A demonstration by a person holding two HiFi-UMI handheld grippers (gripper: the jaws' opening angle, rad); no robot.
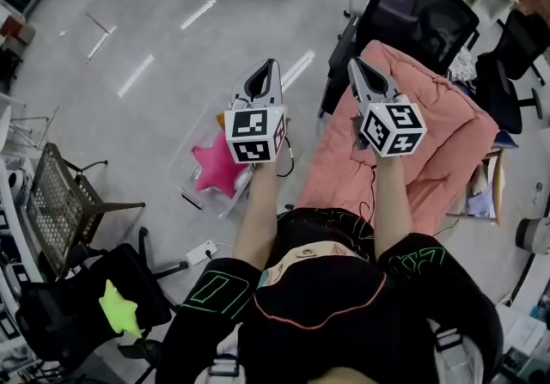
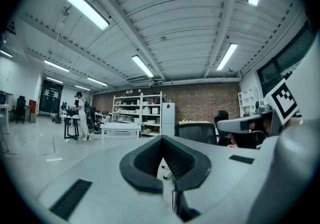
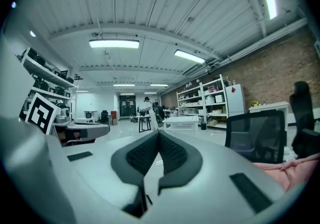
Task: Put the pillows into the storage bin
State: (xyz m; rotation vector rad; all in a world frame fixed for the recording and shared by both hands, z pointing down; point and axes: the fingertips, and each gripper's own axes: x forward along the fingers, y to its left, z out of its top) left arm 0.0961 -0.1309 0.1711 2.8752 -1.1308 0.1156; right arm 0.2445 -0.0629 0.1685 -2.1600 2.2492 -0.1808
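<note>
Black shirt (image 1: 320,309) with green outlines, orange neckline trim

**Colours and patterns before you**

Your left gripper (image 1: 268,66) and right gripper (image 1: 355,63) are pale grey with black pads. Each cube (image 1: 255,135) carries black square markers on white. Below you lie a magenta star pillow (image 1: 216,166), a lime-green star pillow (image 1: 119,308), a salmon-pink quilt (image 1: 430,142) and a glossy grey floor (image 1: 155,30).

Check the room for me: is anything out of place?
The green star pillow lies on a black chair at lower left, apart from the clear storage bin, which holds the pink star pillow. The left gripper and right gripper are shut and empty.
</note>
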